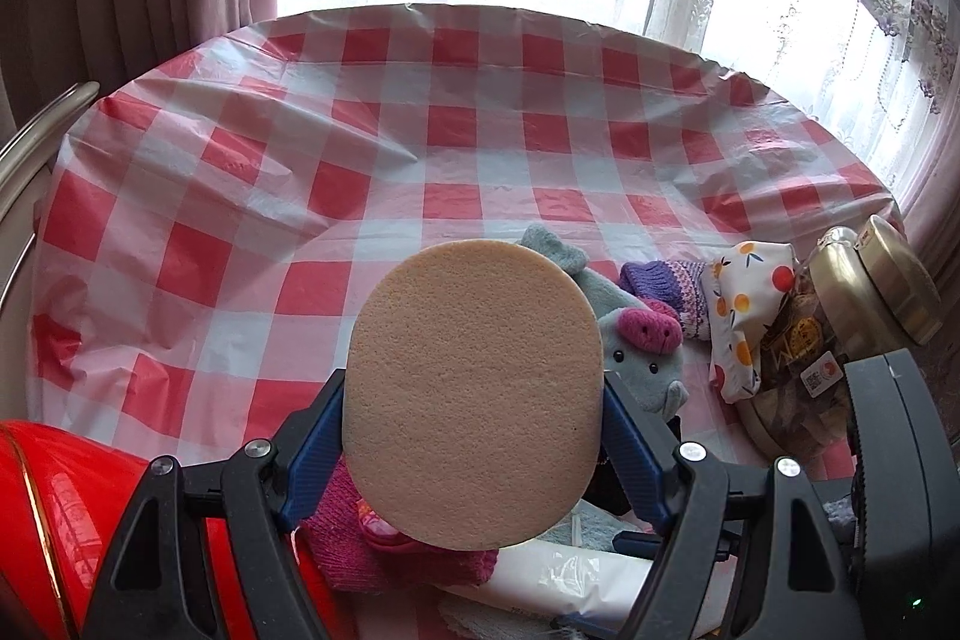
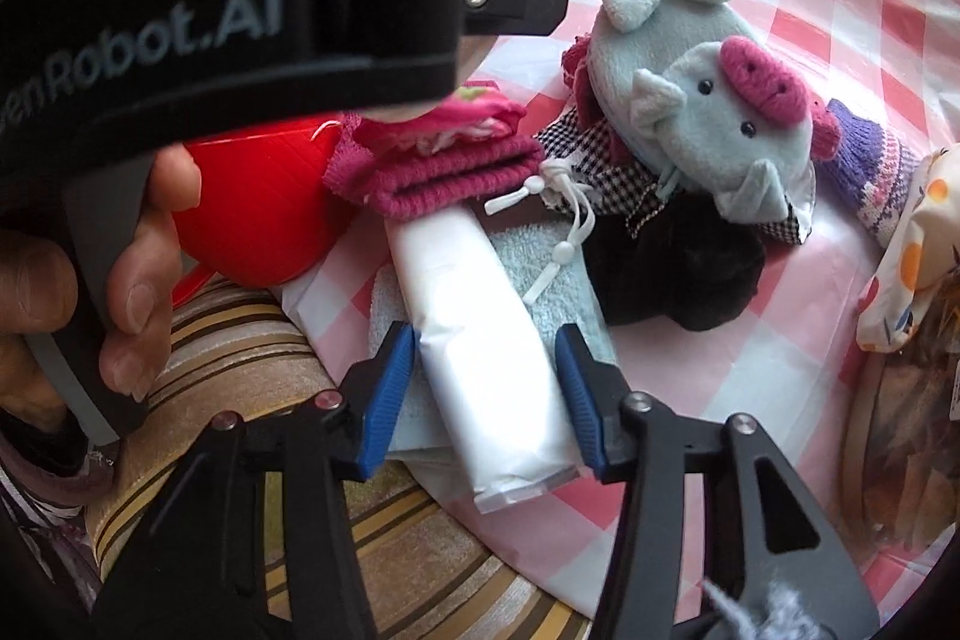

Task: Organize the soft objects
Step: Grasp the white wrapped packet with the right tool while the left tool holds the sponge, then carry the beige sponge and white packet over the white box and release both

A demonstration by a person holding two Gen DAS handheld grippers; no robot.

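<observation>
My left gripper (image 1: 474, 436) is shut on an oval tan sponge (image 1: 474, 388), held upright above the red-checked tablecloth (image 1: 420, 130). In the right wrist view my right gripper (image 2: 486, 382) straddles a white plastic-wrapped packet (image 2: 480, 316) that lies on a light-blue towel (image 2: 540, 280). A sliver of towel shows between the left pad (image 2: 396, 376) and the packet, so the pads do not press it. A grey plush pig (image 2: 720, 112) with a pink snout lies beyond, beside a folded pink knit (image 2: 444, 166), a checked drawstring pouch (image 2: 600, 166) and a black soft item (image 2: 678, 268).
A red bowl (image 2: 258, 208) stands at the left. A purple knit sock (image 2: 870, 172), a fruit-print pouch (image 1: 744, 316) and a gold-lidded jar (image 1: 870, 292) crowd the right. A hand (image 2: 138, 268) holds the left gripper's handle. A striped cushion (image 2: 240, 340) lies below the table edge.
</observation>
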